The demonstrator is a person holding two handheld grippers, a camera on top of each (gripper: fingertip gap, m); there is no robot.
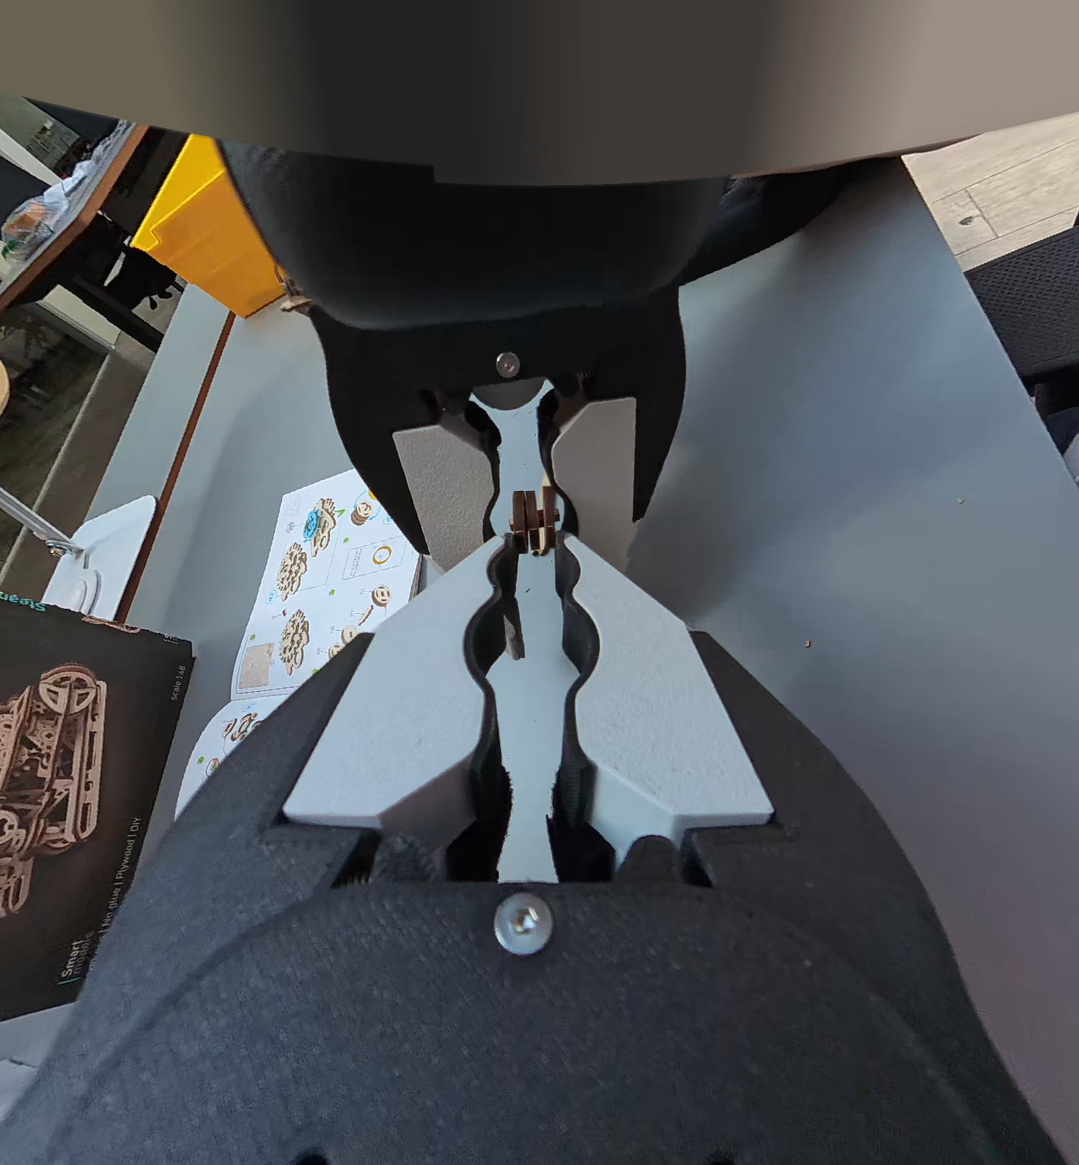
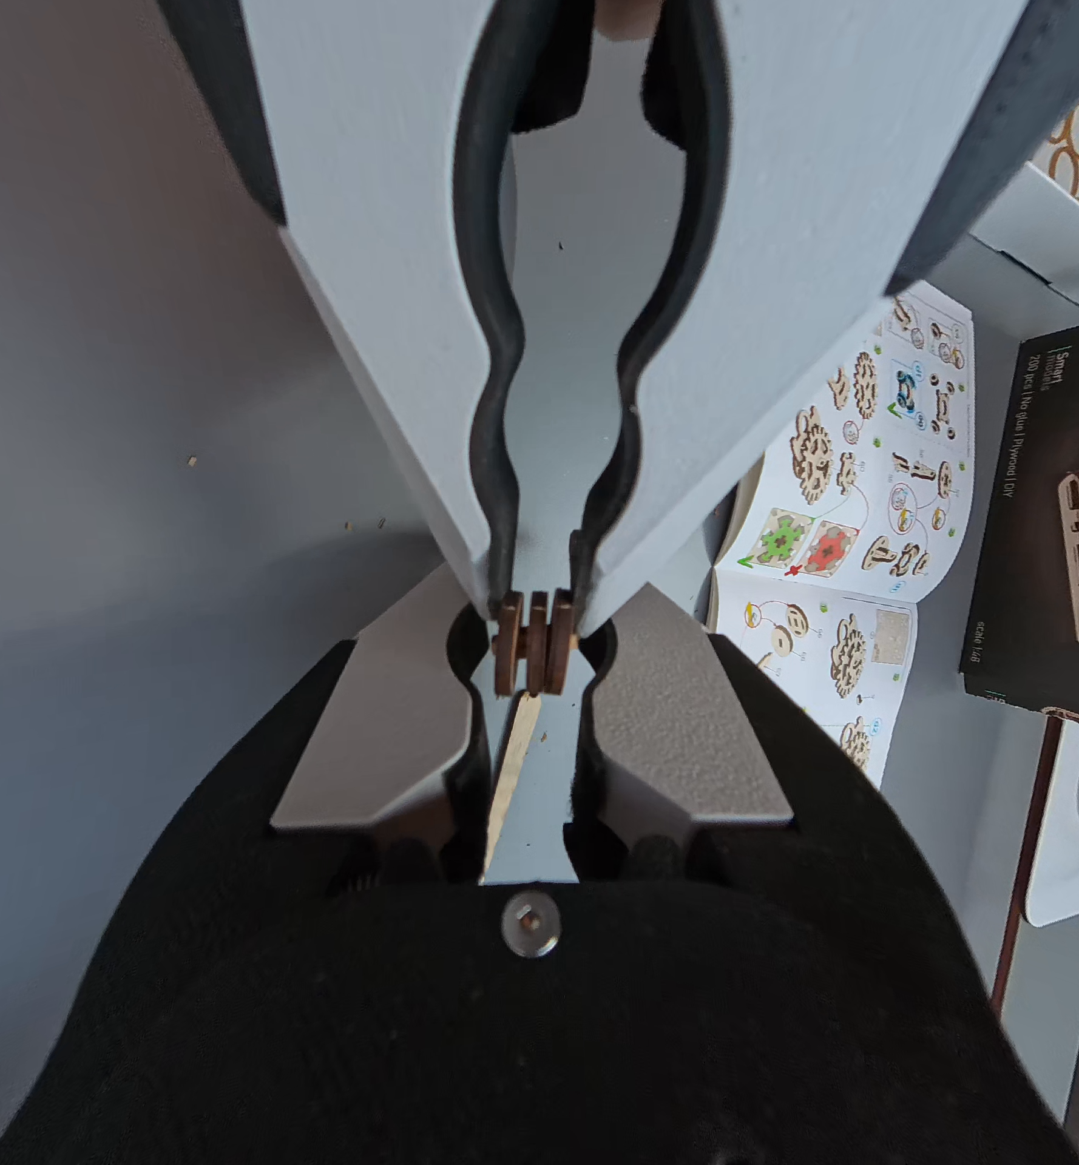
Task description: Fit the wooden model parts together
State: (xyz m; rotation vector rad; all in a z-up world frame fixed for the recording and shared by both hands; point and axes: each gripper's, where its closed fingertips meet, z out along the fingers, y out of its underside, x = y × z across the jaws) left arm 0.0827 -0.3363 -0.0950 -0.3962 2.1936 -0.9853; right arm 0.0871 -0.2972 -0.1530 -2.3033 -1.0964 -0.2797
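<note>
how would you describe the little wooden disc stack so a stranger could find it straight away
Start at the grey table, where two grippers meet tip to tip above it, left of the open instruction booklet. Clamped at the fingertips of the left gripper is the wooden disc stack: three small brown round discs side by side on a shared axle. A pale wooden stick touches it from the right gripper.

Matt wooden discs (image 2: 532,643) — dark-edged

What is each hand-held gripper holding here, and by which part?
Left hand-held gripper: small brown stacked-disc wooden part, pinched across its outer faces. Right hand-held gripper: a pale wooden stick; grip point unclear.
</note>
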